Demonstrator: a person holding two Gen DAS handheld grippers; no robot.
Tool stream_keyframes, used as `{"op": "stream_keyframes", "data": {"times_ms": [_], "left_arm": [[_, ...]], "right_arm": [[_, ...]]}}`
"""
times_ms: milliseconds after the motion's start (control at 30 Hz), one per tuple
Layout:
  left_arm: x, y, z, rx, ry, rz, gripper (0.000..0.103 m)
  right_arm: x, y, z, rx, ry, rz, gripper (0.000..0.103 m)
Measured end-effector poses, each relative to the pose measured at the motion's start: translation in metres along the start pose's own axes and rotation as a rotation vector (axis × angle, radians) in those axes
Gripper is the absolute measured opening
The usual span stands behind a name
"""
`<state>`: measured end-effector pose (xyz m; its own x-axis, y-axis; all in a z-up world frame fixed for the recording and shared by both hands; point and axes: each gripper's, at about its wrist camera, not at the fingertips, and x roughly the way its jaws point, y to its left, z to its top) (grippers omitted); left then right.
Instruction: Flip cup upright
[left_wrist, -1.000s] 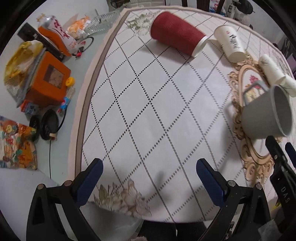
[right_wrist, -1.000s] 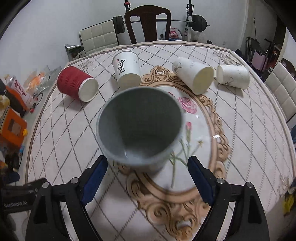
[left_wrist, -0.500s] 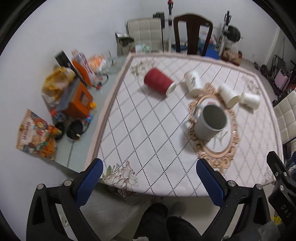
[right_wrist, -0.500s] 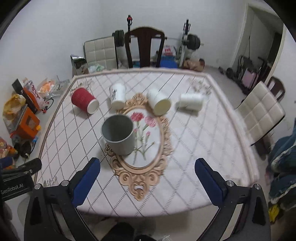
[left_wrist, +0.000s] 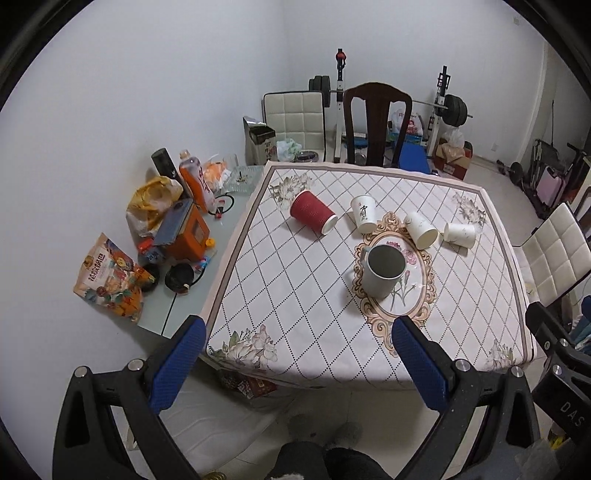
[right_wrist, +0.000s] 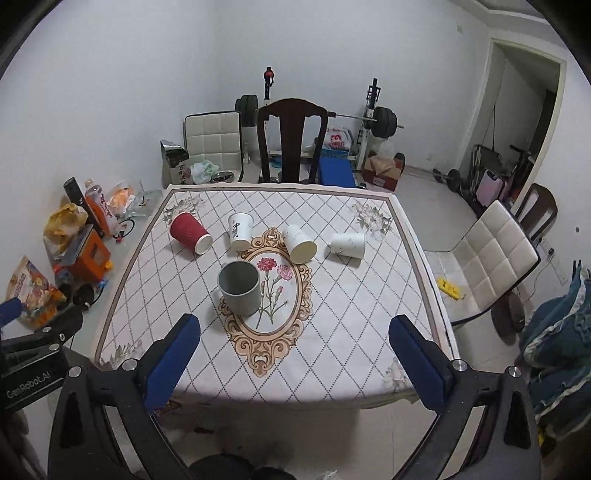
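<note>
A grey mug (left_wrist: 382, 270) (right_wrist: 239, 292) stands upright, mouth up, on the left edge of the oval flower mat (right_wrist: 275, 295). Behind it a red ribbed cup (left_wrist: 312, 218) (right_wrist: 190, 233) lies on its side. A white printed cup (left_wrist: 364, 214) (right_wrist: 240, 231) stands mouth down. Two white marbled cups (right_wrist: 299, 244) (right_wrist: 347, 244) lie on their sides. My left gripper (left_wrist: 295, 363) and my right gripper (right_wrist: 293, 360) are open and empty, held high and back from the table's near edge.
Snack bags, a bottle and an orange box (left_wrist: 186, 236) crowd the side table at left. A dark wooden chair (right_wrist: 291, 138) stands behind the table, a white chair (right_wrist: 495, 258) to its right. Gym gear lines the far wall.
Both grippers have pulled up and far back from the table. The grey mug, close in front of the right gripper a second ago, now stands alone on the mat.
</note>
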<state>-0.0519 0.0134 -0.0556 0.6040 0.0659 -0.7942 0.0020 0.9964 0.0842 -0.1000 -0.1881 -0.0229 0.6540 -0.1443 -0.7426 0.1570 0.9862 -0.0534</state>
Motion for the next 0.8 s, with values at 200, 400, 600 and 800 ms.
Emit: {"op": "stream_keyframes", "data": {"times_ms": [200, 400, 600, 800], "left_arm": [[-0.008, 0.007, 0.000, -0.010, -0.006, 0.001, 0.103], [-0.011, 0.010, 0.002, -0.002, -0.019, 0.003, 0.103], [-0.013, 0.013, 0.006, 0.003, -0.033, -0.009, 0.103], [-0.012, 0.016, 0.009, 0.004, -0.037, -0.021, 0.103]], "right_arm": [[-0.018, -0.001, 0.001, 0.000, -0.004, -0.005, 0.103], [-0.023, 0.000, 0.005, 0.003, -0.006, -0.001, 0.103], [-0.021, 0.002, 0.010, 0.009, -0.009, -0.010, 0.103], [-0.020, 0.005, 0.014, 0.002, -0.007, -0.011, 0.103]]}}
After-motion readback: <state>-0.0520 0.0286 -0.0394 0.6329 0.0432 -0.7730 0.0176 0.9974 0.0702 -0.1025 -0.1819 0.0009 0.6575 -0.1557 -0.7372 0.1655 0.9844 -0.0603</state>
